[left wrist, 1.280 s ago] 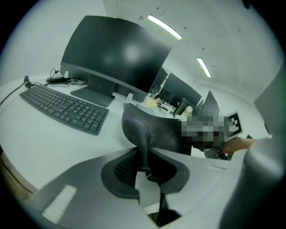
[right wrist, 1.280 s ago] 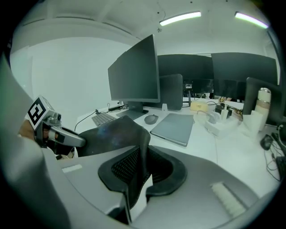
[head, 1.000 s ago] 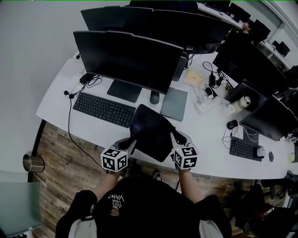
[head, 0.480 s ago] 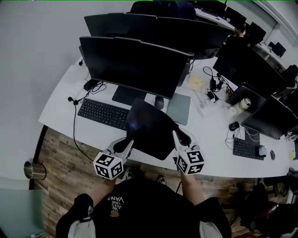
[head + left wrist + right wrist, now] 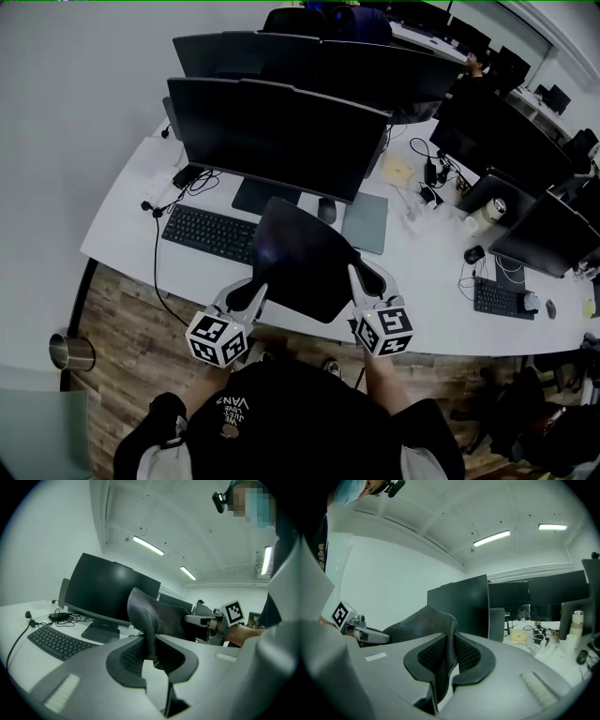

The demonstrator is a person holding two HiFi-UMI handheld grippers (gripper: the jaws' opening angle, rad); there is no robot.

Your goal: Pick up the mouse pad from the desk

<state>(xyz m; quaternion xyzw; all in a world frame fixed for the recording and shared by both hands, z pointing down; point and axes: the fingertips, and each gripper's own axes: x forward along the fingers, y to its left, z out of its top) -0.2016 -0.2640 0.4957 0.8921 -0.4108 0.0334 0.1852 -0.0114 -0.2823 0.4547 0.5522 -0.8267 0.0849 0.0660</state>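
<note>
A black mouse pad (image 5: 300, 258) hangs in the air above the front edge of the white desk (image 5: 127, 211), held between both grippers and sagging in the middle. My left gripper (image 5: 260, 286) is shut on its left edge, seen as a thin dark sheet (image 5: 143, 613) pinched between the pads (image 5: 151, 657). My right gripper (image 5: 354, 277) grips the right edge; its jaws are closing on the pad (image 5: 424, 620), which runs between them (image 5: 449, 657). Each gripper's marker cube shows in the other's view.
Below and behind the pad are a black keyboard (image 5: 211, 234), a large monitor (image 5: 272, 136), a dark mouse (image 5: 326, 210) and a grey pad (image 5: 366, 223). More monitors and cables crowd the right. A metal bin (image 5: 72, 352) stands on the wooden floor.
Both grippers have risen with the mouse pad between them. The pad now hangs higher above the desk, its far edge over the monitor's base.
</note>
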